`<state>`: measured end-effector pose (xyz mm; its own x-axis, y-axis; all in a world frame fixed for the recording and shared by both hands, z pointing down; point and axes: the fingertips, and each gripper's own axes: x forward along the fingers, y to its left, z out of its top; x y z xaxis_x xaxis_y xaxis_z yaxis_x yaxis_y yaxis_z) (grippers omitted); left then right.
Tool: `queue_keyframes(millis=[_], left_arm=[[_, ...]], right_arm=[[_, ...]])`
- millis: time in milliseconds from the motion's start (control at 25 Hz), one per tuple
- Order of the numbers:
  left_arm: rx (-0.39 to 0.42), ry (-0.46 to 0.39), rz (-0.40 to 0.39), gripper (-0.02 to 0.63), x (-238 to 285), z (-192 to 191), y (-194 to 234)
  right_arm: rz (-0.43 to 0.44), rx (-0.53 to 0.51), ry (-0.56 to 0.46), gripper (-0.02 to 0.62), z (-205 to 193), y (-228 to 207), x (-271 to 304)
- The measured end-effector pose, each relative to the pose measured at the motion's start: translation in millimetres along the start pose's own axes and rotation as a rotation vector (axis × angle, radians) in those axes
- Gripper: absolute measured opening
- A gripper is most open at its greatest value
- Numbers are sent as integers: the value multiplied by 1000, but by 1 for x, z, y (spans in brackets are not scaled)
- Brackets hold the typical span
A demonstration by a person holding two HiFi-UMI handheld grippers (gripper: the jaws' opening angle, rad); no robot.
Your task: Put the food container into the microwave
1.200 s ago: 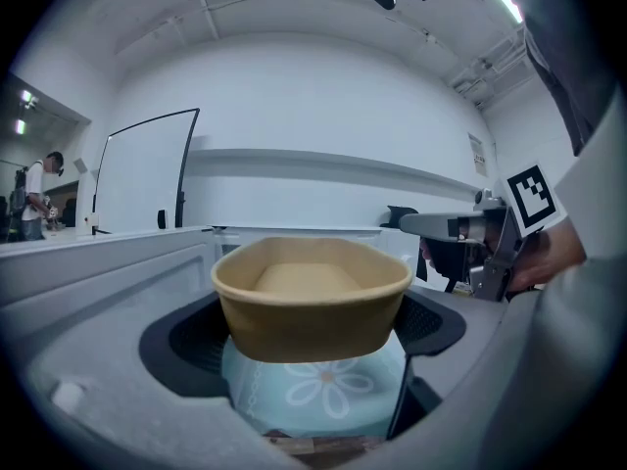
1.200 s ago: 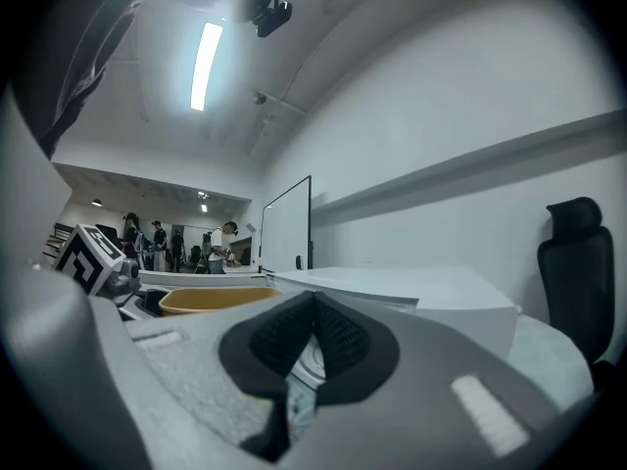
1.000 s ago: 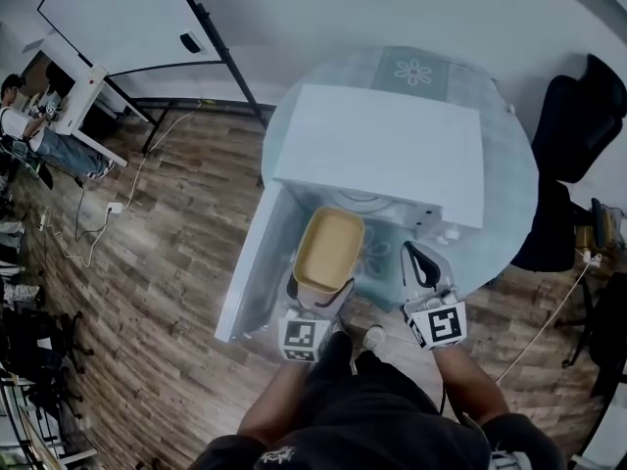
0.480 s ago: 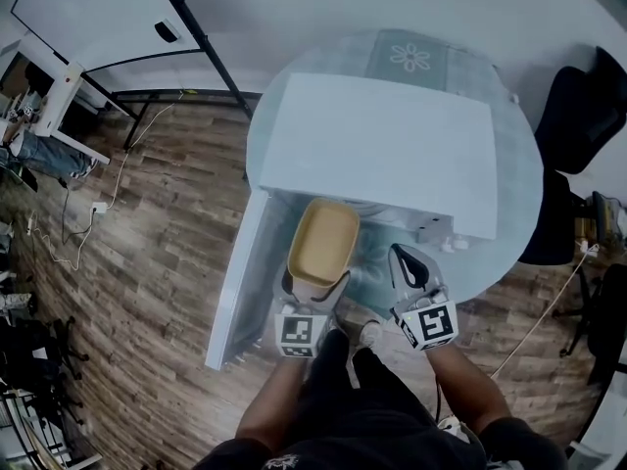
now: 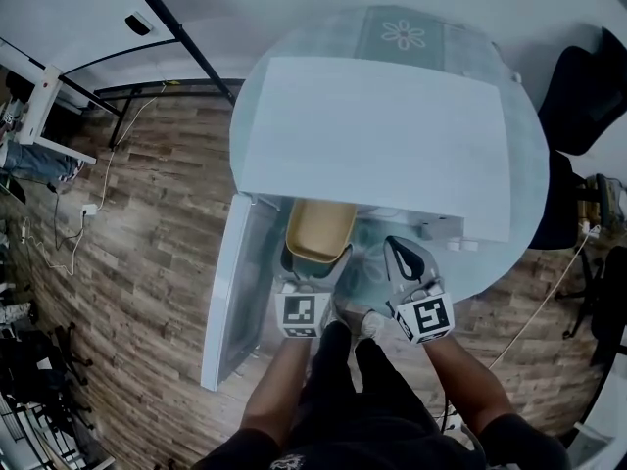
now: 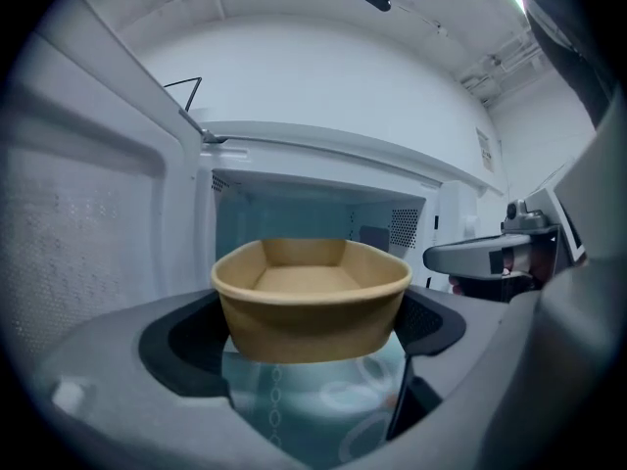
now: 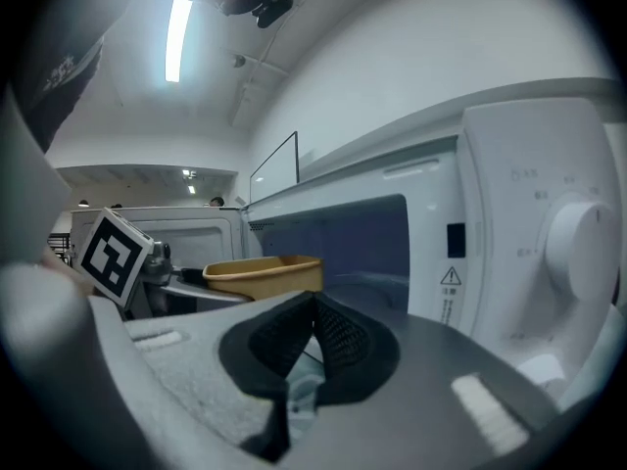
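Empty tan food container (image 5: pixel 319 231) upright at open microwave (image 5: pixel 382 145) mouth

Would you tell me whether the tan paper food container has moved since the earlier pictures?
Yes. The tan paper food container has gone forward into the white microwave: its far end is now hidden under the microwave's top; earlier it showed whole.

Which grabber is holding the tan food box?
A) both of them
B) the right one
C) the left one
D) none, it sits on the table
C: the left gripper has its jaws on both sides of the food container, while the right gripper is closed on nothing, off to the side.
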<state>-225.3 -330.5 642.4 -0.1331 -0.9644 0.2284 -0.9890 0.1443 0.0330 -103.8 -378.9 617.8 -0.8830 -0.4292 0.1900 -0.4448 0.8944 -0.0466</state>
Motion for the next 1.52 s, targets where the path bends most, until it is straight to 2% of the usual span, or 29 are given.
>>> queue_keyframes(millis=[360,640,1040,1240,1520], left_arm=[[-43,-14,-15,522,37,-3,6],[-34,-44,2,521,74,6,1],[35,8,60,522,102,-8,8],[34,29,89,522,111,-15,7],[77,30,103,522,113,-19,3]], right_arm=[[-24,16,5,1,-17,-10,24],[-39,44,17,0,-27,-15,32],[-53,57,4,2,-30,-21,45],[-75,74,2,1,-32,-29,40],[-88,84,-1,0,-34,-33,36]])
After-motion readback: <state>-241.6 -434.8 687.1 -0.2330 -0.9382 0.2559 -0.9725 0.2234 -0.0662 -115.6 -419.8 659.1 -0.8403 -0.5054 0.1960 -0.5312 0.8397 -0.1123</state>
